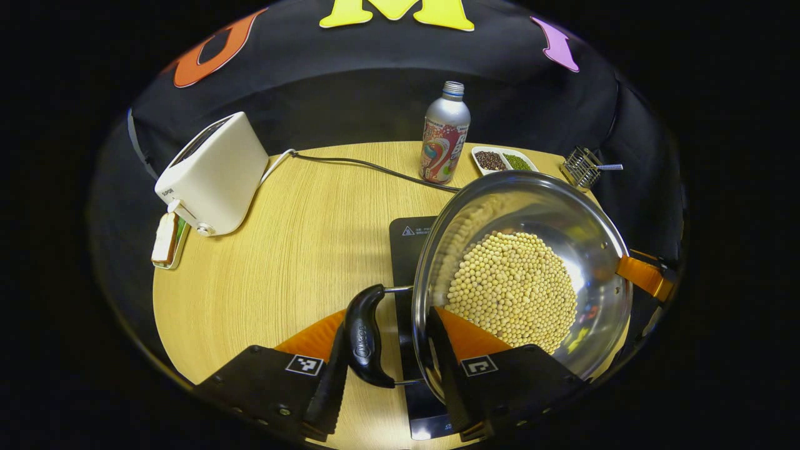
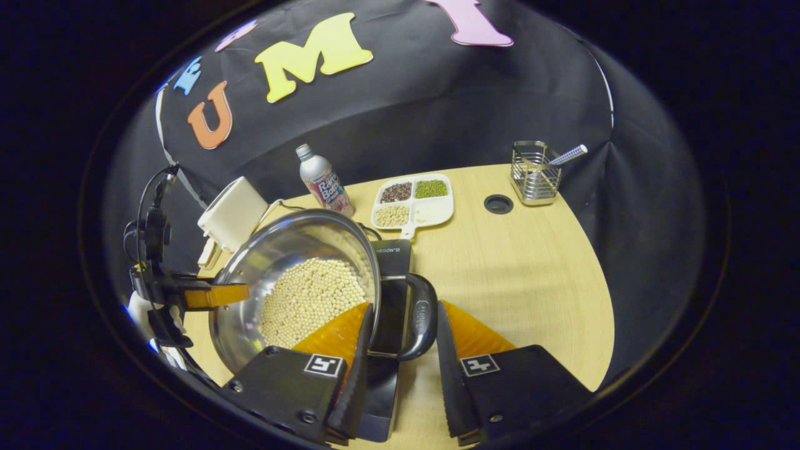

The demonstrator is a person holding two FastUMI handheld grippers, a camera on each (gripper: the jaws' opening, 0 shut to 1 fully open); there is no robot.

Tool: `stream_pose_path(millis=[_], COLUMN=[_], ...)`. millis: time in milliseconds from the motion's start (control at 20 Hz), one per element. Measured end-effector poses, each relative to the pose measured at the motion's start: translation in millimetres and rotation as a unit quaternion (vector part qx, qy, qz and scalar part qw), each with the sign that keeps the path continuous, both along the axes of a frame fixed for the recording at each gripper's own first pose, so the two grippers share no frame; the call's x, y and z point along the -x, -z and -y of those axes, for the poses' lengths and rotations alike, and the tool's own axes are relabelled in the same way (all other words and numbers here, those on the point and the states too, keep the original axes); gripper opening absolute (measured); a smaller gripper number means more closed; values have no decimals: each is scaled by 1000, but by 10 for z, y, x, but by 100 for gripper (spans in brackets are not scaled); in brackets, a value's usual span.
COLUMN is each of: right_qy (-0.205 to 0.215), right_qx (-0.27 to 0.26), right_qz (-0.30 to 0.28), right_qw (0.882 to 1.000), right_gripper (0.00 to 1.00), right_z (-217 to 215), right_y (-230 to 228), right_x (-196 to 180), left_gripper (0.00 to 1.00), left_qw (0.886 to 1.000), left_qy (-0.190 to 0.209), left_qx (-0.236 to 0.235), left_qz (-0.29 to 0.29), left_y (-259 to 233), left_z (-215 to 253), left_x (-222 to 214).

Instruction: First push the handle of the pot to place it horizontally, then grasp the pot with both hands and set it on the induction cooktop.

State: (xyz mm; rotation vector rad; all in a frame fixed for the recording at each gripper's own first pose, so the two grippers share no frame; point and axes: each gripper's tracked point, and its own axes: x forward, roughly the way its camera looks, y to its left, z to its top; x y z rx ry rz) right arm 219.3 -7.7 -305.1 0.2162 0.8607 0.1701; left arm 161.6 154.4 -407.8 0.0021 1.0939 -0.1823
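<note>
The steel pot point(image 1: 531, 275), round and shiny, carries a layer of pale round beans point(image 1: 512, 290) and sits over the black induction cooktop point(image 1: 409, 237); whether it rests on it I cannot tell. In the left gripper view the left tool point(image 1: 387, 369) stands spread around the black curved handle point(image 1: 364, 334) on its two wire arms: one finger touches the handle's outer side, the other lies inside the pot's wall, so it is not clenched on it. This view also gives the orange finger of the other tool point(image 1: 647, 278) at the far rim, a white toaster point(image 1: 212, 175) with a slice of bread point(image 1: 165, 237) beside it, and a metal bottle point(image 1: 445, 134).

The right gripper view shows the right tool point(image 2: 400, 369) likewise spread around the second black handle point(image 2: 420, 315), one finger inside the pot, the other apart from the handle. Here the white divided dish point(image 2: 415, 200) shows three kinds of grains, and the wire holder point(image 2: 532, 165) and a dark round hole point(image 2: 498, 204) in the wooden worktop point(image 2: 531, 281) are plain
</note>
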Motion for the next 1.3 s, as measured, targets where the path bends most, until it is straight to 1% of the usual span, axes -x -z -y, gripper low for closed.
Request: stream_pose_path(millis=[50,100,150,200,250,300,350,400,500,600,1050,1200,1300], right_qy=[-2,1,4,10,15,12,9,3,-5,-15,-25,-33,-32], right_qx=[2,2,-2,3,15,21,29,38,49,58,71,73,75], right_qz=[2,5,10,21,32,47,57,65,80,90,146,170,193], right_qw=[1000,1000,1000,1000,999,999,998,997,996,994,986,982,978], right_gripper=[55,57,65,67,72,81,83,82,83,83,83,83,83], right_z=[-2,18,28,67,123,124,129,118,69,-9,-277,-376,-433], right_y=[-1,1,-39,-29,-67,-112,-161,-209,-303,-378,-902,-1130,-1367], right_x=[-1,-1,-5,-15,-20,0,25,60,129,212,401,483,506], left_gripper=[75,65,66,77,70,73,80,99,98,98,98,98,98], left_qw=[1000,1000,1000,1000,999,999,997,995,991,988,977,968,961], left_qy=[-1,-3,-4,-8,-11,-12,-13,-13,-14,-17,-21,-29,-34], left_qx=[2,4,6,8,10,6,-4,-14,-23,-29,-17,-17,-18], left_qz=[0,2,5,15,31,52,72,95,129,151,211,249,273], left_y=[2,-7,-16,-51,-118,-173,-254,-325,-489,-605,-1133,-1433,-1658], left_z=[1,9,10,-2,-12,-35,-87,-129,-159,-187,-189,-259,-317], left_x=[2,0,9,13,-4,-28,-50,-54,-47,-19,214,305,387])
